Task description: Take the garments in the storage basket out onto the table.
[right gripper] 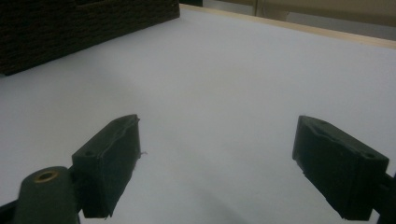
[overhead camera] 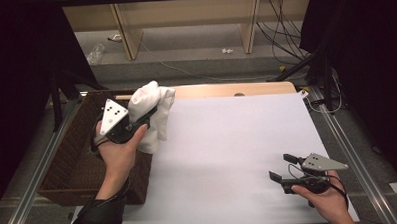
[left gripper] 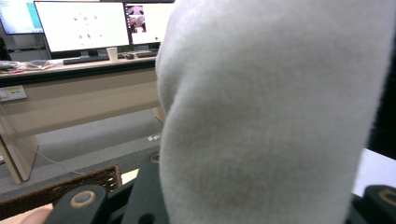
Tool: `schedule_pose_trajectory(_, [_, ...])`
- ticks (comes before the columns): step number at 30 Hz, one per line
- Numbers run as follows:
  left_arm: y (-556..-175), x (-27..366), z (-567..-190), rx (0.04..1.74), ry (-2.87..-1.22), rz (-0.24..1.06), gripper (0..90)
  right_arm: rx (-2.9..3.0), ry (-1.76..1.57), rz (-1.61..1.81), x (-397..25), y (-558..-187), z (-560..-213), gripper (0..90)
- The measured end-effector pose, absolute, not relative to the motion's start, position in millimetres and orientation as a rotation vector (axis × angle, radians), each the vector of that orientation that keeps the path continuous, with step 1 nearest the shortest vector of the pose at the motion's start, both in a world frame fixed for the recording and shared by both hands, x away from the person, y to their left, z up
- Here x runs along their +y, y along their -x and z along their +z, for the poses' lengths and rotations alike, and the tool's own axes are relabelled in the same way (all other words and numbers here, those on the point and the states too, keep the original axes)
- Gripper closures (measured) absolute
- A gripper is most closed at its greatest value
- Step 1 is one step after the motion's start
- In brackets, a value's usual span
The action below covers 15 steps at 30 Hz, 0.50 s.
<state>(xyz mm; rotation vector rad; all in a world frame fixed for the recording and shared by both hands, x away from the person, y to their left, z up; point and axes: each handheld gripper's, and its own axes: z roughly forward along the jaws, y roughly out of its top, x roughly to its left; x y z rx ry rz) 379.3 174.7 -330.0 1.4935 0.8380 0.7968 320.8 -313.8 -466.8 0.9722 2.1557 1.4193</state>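
Gripping a soft white cloth bundle (overhead camera: 151, 111), the left tool (overhead camera: 147, 115) is holding it raised above the near edge of the dark woven basket (overhead camera: 73, 166). Meanwhile the right tool (overhead camera: 281, 168) is hovering with jaws spread wide over the white-covered bench (overhead camera: 227, 141), well apart from the bundle.

Left gripper (overhead camera: 149, 113) is held raised at the left, angled up and forward, jaws closed on something held. Left hand (overhead camera: 118, 147) is wrapped round its grip, forearm in a dark sleeve. Right gripper (overhead camera: 282, 168) is held low at the right, pointed leftward, jaws spread wide apart. Right hand (overhead camera: 322, 195) is closed round its handle.
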Motion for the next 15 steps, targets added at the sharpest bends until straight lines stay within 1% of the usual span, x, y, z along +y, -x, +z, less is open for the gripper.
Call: schedule_pose_trajectory(15, [-378.8,169.2,-331.5,0.829,-1.501,0.781,69.0,2.152,-0.973,1.422,-313.9,-320.6,-466.5,16.1])
